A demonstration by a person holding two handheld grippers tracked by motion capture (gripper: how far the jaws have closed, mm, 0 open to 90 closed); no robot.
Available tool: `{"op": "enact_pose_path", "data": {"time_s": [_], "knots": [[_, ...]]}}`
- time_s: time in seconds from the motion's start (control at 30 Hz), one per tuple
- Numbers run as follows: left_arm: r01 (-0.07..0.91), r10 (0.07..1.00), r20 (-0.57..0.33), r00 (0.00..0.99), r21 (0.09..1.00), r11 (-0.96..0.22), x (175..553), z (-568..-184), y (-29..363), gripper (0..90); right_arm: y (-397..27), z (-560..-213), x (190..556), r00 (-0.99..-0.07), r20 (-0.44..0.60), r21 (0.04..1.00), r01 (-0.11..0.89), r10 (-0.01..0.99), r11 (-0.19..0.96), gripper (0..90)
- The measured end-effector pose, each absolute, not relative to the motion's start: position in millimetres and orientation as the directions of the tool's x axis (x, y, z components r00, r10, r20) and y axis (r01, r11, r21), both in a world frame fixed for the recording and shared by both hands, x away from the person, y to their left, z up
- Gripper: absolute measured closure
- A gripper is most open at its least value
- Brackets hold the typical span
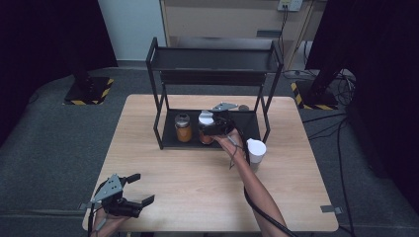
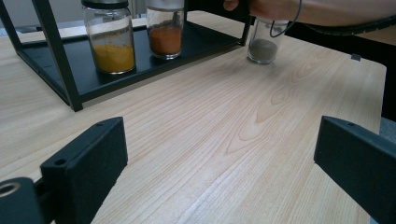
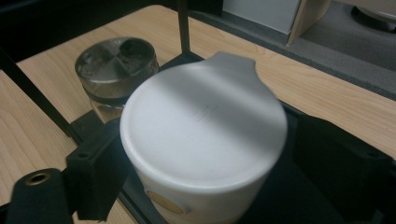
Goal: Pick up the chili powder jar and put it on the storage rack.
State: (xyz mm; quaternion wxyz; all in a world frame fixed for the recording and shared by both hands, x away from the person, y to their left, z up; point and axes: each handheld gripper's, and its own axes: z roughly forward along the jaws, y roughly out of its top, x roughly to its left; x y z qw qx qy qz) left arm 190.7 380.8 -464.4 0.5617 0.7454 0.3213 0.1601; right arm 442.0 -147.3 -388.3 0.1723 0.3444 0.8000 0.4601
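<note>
Jar with a white flip-top lid (image 3: 203,123), standing on the lower tray of a black two-tier rack (image 1: 159,118) at the far side of the table (image 1: 197,177). Seen from the right tool's camera, the lid is smooth, round and off-white, with a small tab jutting from its far rim; below it the wall of the jar is pale, with a patch of amber showing near the bottom. In the left tool's camera the same jar (image 2: 165,30) shows clear glass holding an orange-red powder in its lower half. The right tool (image 1: 217,126) reaches into the rack, its two black jaws standing on either side of the jar just under the lid; they are parted, and whether the pads touch the glass cannot be told.

Just beside it on the tray stands a second jar (image 1: 183,127) with a dark metal shaker cap and yellow powder. A third jar (image 1: 256,150), white-lidded and holding grey powder, stands on the table near the rack's right leg, beside the person's right forearm. The left tool (image 1: 133,190) rests at the near left corner of the table, jaws wide apart with nothing between them.
</note>
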Motion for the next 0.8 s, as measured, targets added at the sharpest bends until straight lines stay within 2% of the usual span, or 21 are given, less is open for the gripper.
{"op": "enact_pose_path", "data": {"time_s": [0.57, 0.8], "knots": [[0.297, 0.659, -0.116, 0.743, 0.94, -0.169, 190, -464, 380, 1.9, -159, -336, 419, -0.745, 0.038, 0.884, 0.335, 0.666, 0.325, 11.4], [0.297, 0.659, -0.116, 0.743, 0.94, -0.169, 190, -463, 380, 1.9, -167, -314, 401, -0.769, -0.003, 0.892, 0.287, 0.64, 0.349, 11.1]]}}
